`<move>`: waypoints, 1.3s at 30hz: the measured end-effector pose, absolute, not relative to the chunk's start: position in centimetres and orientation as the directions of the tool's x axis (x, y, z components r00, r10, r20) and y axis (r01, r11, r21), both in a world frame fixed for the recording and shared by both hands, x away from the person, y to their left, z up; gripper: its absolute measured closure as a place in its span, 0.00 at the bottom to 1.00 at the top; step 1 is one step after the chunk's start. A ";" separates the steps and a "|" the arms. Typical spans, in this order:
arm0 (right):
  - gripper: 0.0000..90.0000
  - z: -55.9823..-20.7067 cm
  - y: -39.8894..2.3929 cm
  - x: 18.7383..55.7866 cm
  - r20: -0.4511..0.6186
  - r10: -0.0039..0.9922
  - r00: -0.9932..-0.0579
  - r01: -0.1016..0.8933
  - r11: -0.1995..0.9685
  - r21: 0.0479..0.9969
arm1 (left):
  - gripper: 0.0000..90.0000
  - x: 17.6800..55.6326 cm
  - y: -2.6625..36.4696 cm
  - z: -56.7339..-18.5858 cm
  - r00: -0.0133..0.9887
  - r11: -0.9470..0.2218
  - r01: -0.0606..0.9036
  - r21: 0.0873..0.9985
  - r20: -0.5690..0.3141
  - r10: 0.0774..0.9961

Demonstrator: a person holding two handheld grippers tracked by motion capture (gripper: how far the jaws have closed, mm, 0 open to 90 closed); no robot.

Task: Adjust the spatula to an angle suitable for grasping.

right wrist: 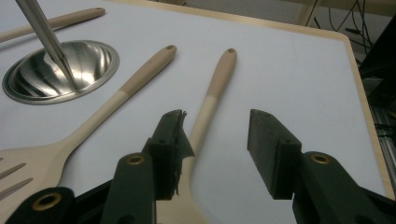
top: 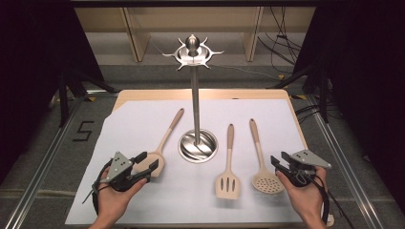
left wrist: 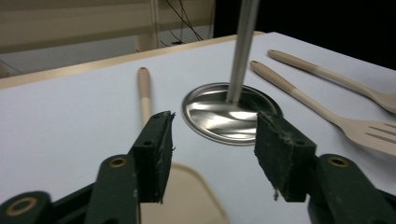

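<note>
- Left tool (top: 147,164) released, jaws spread over the bowl of the solid spoon (top: 160,153); right tool (top: 282,162) released, just beside the skimmer (top: 265,180).
- Slotted turner (top: 228,179) lies between skimmer and spoon on the white table (top: 143,119).
- Steel utensil stand (top: 197,145) centre, hooked top (top: 192,50) beyond.

Overhead light is falling brightly on the white sheet (top: 143,129) while the surroundings are sinking into near-black. Glare is streaking across the steel base (top: 197,146) of the stand, and utensils are casting only faint, soft shadows. In both gripper views the nearest jaw parts are blurring slightly.
</note>
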State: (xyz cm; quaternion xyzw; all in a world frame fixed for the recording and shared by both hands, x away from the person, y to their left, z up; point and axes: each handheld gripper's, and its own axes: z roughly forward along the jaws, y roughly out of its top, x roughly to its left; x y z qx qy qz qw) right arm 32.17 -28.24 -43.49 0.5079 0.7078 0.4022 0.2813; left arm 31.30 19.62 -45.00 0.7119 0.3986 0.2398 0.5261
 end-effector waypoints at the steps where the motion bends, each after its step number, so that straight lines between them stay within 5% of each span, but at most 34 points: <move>1: 0.63 -43.5 -28.2 32.1 0.019 0.946 -0.322 0.498 0.153 0.854 | 0.59 31.2 19.0 -45.0 0.586 -0.145 0.331 0.932 -0.082 0.806; 3: 0.64 -43.4 -28.2 32.1 0.030 0.948 -0.318 0.513 0.145 0.846 | 0.73 30.8 17.6 -45.1 0.613 -0.229 0.369 0.901 -0.051 0.788; 13: 0.67 -43.4 -28.2 32.1 0.018 0.946 -0.323 0.518 0.161 0.840 | 0.99 30.9 15.1 -47.1 0.676 -0.466 0.484 0.741 0.021 0.736; 18: 0.67 -43.5 -28.4 32.3 -0.011 0.938 -0.346 0.497 0.193 0.846 | 0.99 31.6 15.8 -47.4 0.674 -0.516 0.532 0.672 0.033 0.738; 39: 0.67 -43.6 -28.4 32.2 0.036 0.950 -0.310 0.527 0.141 0.838 | 0.96 32.4 19.6 -47.0 0.563 -0.431 0.614 0.661 0.017 0.826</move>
